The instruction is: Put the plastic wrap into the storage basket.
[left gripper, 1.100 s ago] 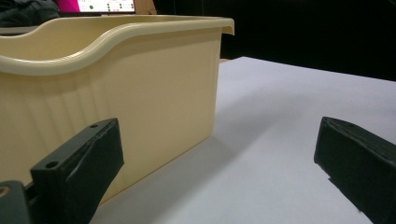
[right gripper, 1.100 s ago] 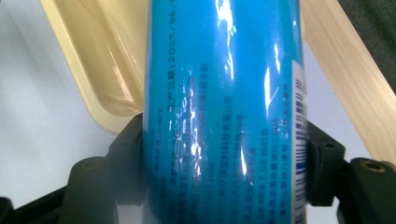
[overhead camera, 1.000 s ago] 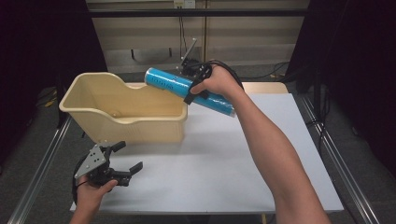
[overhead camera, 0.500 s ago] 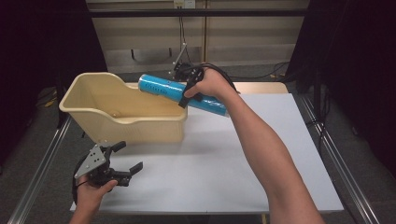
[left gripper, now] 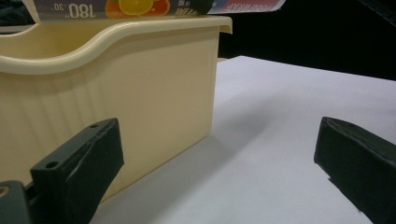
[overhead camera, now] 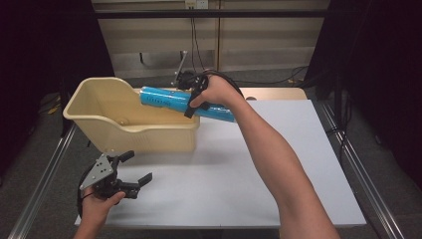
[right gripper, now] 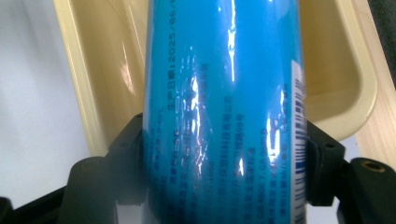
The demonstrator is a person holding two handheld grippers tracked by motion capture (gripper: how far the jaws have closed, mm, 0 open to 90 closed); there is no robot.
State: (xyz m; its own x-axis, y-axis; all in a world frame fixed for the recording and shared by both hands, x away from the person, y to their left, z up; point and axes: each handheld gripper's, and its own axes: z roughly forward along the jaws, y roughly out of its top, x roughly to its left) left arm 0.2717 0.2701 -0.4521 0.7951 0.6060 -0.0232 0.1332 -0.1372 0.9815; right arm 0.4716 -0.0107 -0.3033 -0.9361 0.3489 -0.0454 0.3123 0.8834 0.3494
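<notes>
A long blue box of food wrap is held almost level above the right end of a cream plastic bin, its left end over the bin's inside. My right gripper is shut on the box near its middle; in the right gripper view the blue box stands between both jaws, with the bin below it. My left gripper rests open near the table's front left corner, nothing between its jaws. In the left gripper view the bin wall stands close ahead.
The bin stands at the back left of a white table top. A wooden strip runs along the far edge. Metal rails flank the table. Cables hang behind the table at the back wall.
My right gripper has carried the blue box leftward and a little down, so its left end now reaches over the bin. The left gripper has stayed put.
</notes>
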